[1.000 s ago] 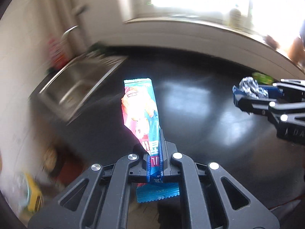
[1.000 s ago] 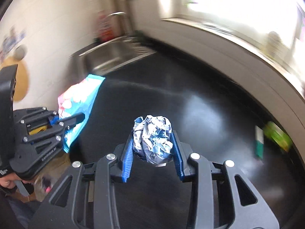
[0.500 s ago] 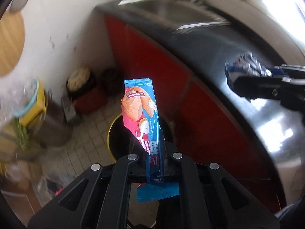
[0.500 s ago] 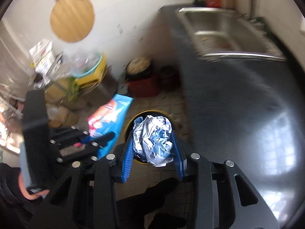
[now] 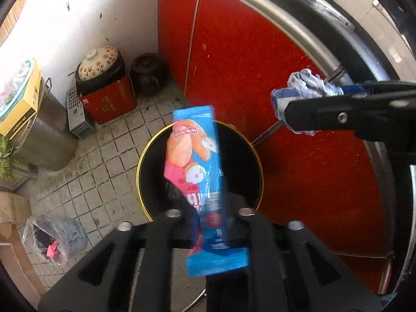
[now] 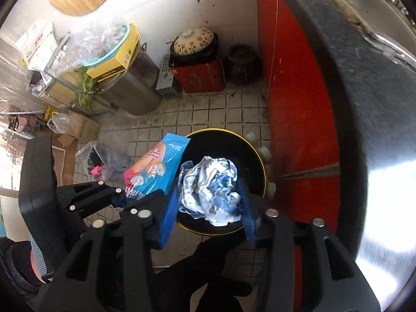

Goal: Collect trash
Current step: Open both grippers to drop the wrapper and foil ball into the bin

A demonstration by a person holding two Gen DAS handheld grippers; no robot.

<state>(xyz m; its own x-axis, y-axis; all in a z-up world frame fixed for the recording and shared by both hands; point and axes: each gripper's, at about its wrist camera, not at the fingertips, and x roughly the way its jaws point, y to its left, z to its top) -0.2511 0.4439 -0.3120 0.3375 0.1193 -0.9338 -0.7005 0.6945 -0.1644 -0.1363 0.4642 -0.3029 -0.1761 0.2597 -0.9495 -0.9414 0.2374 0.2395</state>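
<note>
The left hand-held gripper [image 5: 208,223], jaws just opening, has a blue snack wrapper [image 5: 200,171] (blurred) between them above the black bin [image 5: 249,156].

Black skeletal gripper frames [image 5: 208,267], silver round screws, blue ribbed fingers [image 6: 167,213], dark sleeve [image 6: 15,267]

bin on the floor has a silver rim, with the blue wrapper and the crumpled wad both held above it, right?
Nearly. The bin's rim is yellow, not silver, as the left wrist view shows. The blue wrapper in the left gripper and the crumpled wad in the right gripper are indeed above it, both sets of jaws having just been opening.
</note>
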